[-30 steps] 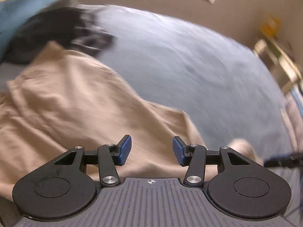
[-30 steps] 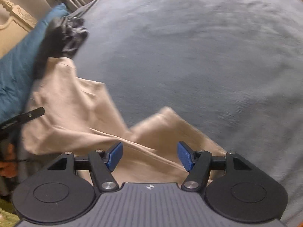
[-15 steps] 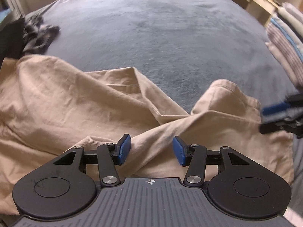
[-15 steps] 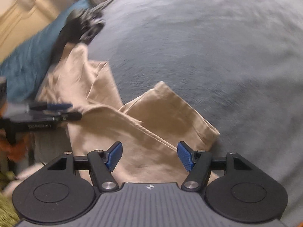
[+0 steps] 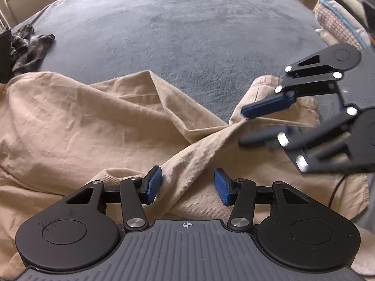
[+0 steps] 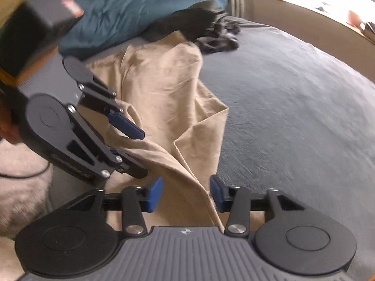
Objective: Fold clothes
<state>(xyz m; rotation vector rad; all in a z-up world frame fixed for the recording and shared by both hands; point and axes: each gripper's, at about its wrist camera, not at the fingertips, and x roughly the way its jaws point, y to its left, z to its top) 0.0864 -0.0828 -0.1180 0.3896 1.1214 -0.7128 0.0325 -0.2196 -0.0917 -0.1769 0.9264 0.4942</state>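
In the left wrist view, tan trousers (image 5: 98, 121) lie rumpled across the near half of a grey-blue bed (image 5: 187, 30), a raised fold running from the near middle up to the right. The left gripper (image 5: 187, 185) hangs over that fold, its blue pads partly apart with cloth between them, neither pad visibly pressing it. At the right, the right gripper (image 5: 255, 126) reaches in over a trouser hem, one finger above the cloth and one below. A dark garment (image 5: 30, 46) lies at the far left and folded laundry (image 5: 337, 21) at the far right. In the right wrist view, the right gripper (image 6: 186, 194) straddles a trouser edge (image 6: 194, 187); its jaws are closing, pads not yet on the cloth. The left gripper (image 6: 138, 152) sits at the left, over the trousers (image 6: 159, 89). A teal pillow (image 6: 121, 14) lies far left.
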